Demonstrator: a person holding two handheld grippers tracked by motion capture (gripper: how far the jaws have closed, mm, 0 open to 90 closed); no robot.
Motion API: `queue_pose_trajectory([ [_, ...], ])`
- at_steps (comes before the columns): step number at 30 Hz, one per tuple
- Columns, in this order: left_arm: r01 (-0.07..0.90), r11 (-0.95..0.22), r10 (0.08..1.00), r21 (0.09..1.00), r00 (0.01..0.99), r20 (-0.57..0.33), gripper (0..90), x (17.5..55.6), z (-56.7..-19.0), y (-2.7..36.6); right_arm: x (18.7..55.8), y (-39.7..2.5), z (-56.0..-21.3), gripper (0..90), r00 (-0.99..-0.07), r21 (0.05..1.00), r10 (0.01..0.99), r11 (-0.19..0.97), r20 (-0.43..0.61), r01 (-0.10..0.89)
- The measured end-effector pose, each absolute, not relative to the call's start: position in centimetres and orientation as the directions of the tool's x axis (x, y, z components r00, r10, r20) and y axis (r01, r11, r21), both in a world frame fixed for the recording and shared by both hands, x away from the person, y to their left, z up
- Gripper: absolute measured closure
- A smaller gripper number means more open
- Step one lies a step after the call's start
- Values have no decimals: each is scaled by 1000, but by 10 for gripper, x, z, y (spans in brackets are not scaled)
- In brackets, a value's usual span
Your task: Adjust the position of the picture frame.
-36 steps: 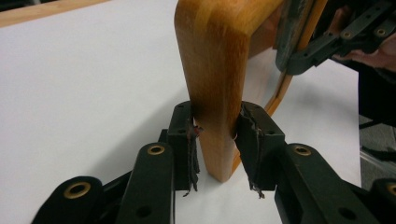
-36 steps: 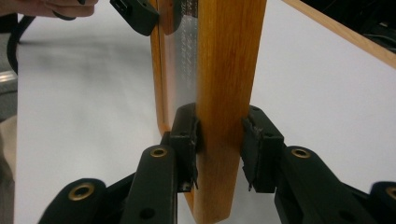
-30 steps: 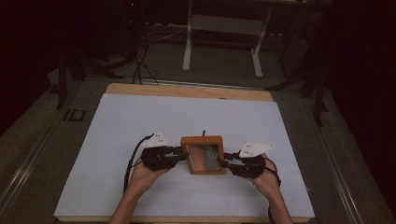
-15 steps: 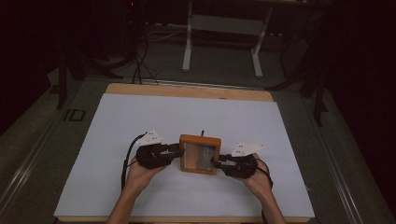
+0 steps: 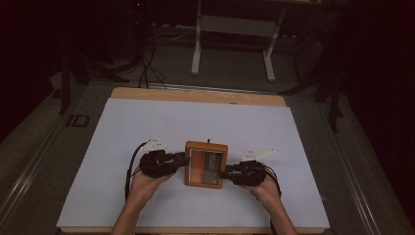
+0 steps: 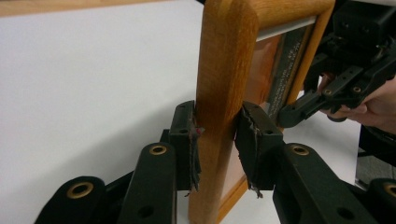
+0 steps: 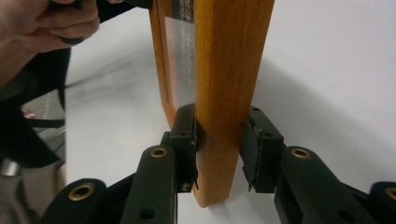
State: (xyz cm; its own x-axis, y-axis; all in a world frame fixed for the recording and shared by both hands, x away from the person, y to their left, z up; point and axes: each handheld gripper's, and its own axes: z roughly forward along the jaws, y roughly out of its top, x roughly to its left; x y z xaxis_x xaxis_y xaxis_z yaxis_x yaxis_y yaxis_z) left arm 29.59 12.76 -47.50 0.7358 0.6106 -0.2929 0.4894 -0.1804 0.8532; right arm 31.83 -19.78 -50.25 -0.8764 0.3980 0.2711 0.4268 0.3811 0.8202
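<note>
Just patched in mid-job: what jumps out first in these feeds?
A wooden picture frame near the front middle of the white table, clamped from both sides. The left gripper pinches its left rail; the right gripper pinches the right rail, with a hand behind each.

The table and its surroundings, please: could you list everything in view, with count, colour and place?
Wooden frame: one, orange-brown, glazed, table centre-front, held by both side rails.
White sheet: one, covering the table.
Table: one, wooden edge showing at the far side.
White stand legs: two, on the floor beyond the table.
Dark cables: several, floor at far left.
Left gripper: black, shut on the frame's left rail.
Right gripper: black, shut on the right rail.
Hands: two, holding the grippers.
</note>
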Motion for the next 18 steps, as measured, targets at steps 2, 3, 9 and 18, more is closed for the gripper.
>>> queue_pose_trajectory([
  [2, 496, -178, 614, 850, 730, -298, 690, 295, -475, 128, 320, -198, -504, 683, -872, 812, 390, 376, 297, 445],
  [3, 501, -179, 617, 847, 727, -300, 690, 295, -475, 128, 321, -198, -505, 682, -869, 809, 388, 374, 308, 454],
  [9, 483, -167, 620, 860, 729, -289, 683, 294, -480, 128, 325, -196, -505, 676, -867, 799, 386, 384, 315, 462],
  [18, 500, -225, 574, 837, 762, -301, 634, 304, -502, 122, 330, -192, -503, 658, -885, 799, 393, 432, 250, 418],
])
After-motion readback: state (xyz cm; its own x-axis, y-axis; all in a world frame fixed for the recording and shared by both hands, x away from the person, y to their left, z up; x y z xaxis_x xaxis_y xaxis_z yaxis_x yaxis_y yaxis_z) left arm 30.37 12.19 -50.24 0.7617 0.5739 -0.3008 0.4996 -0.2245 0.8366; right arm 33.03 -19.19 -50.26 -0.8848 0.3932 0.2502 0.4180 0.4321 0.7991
